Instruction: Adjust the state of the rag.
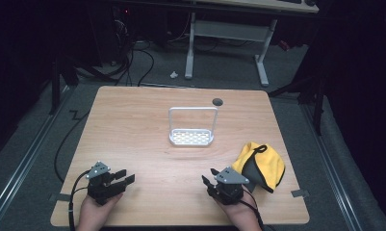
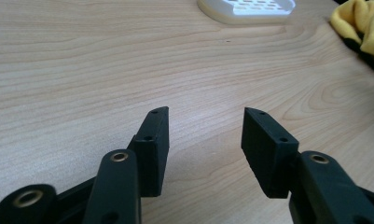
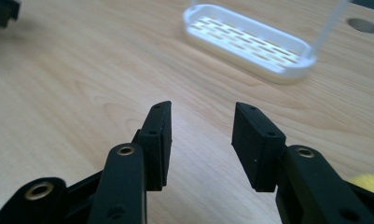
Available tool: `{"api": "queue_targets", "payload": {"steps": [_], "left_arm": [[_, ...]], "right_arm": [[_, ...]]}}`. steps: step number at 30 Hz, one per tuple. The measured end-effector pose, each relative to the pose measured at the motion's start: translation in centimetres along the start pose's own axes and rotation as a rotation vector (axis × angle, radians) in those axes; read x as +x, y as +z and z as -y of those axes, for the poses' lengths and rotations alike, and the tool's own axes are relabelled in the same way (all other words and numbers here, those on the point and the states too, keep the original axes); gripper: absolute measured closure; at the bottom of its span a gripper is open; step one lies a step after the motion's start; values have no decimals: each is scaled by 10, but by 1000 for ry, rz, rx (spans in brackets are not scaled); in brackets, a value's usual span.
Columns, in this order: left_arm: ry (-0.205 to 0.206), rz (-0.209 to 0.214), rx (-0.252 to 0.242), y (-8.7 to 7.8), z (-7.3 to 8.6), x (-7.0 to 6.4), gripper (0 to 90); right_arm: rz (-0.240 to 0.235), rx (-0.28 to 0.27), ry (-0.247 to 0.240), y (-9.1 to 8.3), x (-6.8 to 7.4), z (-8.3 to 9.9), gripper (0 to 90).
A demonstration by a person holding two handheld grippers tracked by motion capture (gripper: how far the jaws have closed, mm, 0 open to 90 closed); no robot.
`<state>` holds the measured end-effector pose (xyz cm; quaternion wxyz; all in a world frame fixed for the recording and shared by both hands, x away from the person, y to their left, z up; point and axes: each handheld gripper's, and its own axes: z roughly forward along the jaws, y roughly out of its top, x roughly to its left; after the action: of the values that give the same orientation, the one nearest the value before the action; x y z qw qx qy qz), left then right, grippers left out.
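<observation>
A white rack (image 1: 191, 137) with a slotted base and a tall hoop frame stands at the middle of the wooden table (image 1: 133, 130). A yellow cloth item with black trim (image 1: 260, 163) lies crumpled at the right front. My left gripper (image 1: 124, 176) rests at the table's left front, open, nothing between its jaws (image 2: 205, 114). My right gripper (image 1: 209, 176) sits open and empty just left of the yellow cloth, pointing toward the rack (image 3: 250, 44). The left gripper view has the rack base (image 2: 247, 11) far ahead and the yellow cloth (image 2: 362, 23) at the right.
A round cable hole (image 1: 217, 101) is in the table behind the rack. A desk with white legs (image 1: 226, 48) stands beyond the table, with cables on the grey floor. Bare wood lies between both grippers and the rack.
</observation>
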<state>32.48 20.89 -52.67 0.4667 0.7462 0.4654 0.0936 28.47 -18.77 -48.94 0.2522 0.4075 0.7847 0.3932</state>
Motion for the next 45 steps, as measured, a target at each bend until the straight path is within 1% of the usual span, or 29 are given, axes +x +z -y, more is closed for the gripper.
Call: {"api": "queue_targets", "payload": {"steps": [1, 2, 3, 4, 5, 7, 8, 10, 11, 13, 15, 17, 20, 23, 25, 27, 28, 29, 30, 31, 35, 36, 38, 40, 41, 42, 43, 44, 45], "left_arm": [[0, -11, -2, 1, 0, -1, 473], [5, -18, -9, 1, 1, -3, 447], [15, -28, -18, 1, 1, -4, 436], [23, -31, -34, 1, 1, -6, 428], [28, -32, -42, 1, 1, -8, 411], [36, -32, -44, 3, 1, -11, 399], [47, -35, -43, 4, 1, -12, 398], [60, -43, -42, 5, 2, -15, 396], [61, -40, -40, 5, 2, -16, 396], [67, -35, -37, 7, 3, -18, 396], [77, -33, -29, 7, 3, -19, 404], [76, -32, -21, 7, 3, -19, 411], [68, -22, -26, 6, 3, -18, 420], [75, -37, -23, 6, 3, -18, 420], [78, -37, -28, 6, 2, -17, 420], [72, -34, -25, 6, 2, -17, 420], [69, -32, -21, 6, 2, -18, 420], [71, -27, -22, 6, 1, -18, 421], [74, -24, -23, 6, 1, -19, 430], [83, -21, -22, 5, 1, -19, 429], [91, -15, -26, 4, 1, -20, 429], [87, -17, -24, 4, 1, -19, 429], [80, -13, -23, 4, 1, -18, 429], [74, -15, -23, 4, 1, -17, 429], [71, -14, -24, 4, 1, -16, 429], [70, -14, -24, 4, 1, -16, 430], [72, -15, -22, 4, 1, -16, 429], [75, -16, -20, 5, 1, -16, 429], [77, -15, -17, 5, 1, -17, 429]], "right_arm": [[9, -4, 15, 0, -2, 3, 581], [4, -2, 28, 1, -3, 10, 574], [-4, 14, 25, 3, -4, 13, 563], [-3, 28, 9, 4, -4, 15, 545], [2, 39, -17, 6, -5, 17, 536], [-20, 51, 19, 7, -10, 19, 533], [-27, 48, 32, 8, -12, 20, 542], [-16, 42, 3, 8, -11, 20, 543], [-14, 39, -3, 7, -11, 20, 543], [-15, 24, 1, 6, -11, 19, 548], [-12, 23, 4, 5, -11, 18, 552], [-7, 24, 0, 5, -11, 18, 564], [9, 6, 17, -2, -15, 14, 573], [17, -8, 41, -12, -21, 10, 561], [41, -18, 51, -19, -27, 9, 556], [67, -32, 65, -29, -36, 7, 550], [77, -35, 63, -33, -40, 7, 540], [90, -40, 66, -36, -44, 7, 529], [117, -40, 67, -41, -50, 8, 528], [133, -40, 70, -43, -54, 9, 527], [178, -47, 119, -53, -72, 17, 523], [199, -43, 124, -55, -77, 19, 523], [236, -32, 154, -57, -84, 23, 529], [250, -10, 190, -55, -92, 29, 529], [234, -1, 206, -54, -95, 32, 526], [218, 4, 233, -52, -96, 33, 522], [204, 5, 246, -51, -96, 34, 513], [187, 3, 253, -49, -94, 34, 503], [183, 5, 243, -48, -90, 32, 485]]}}
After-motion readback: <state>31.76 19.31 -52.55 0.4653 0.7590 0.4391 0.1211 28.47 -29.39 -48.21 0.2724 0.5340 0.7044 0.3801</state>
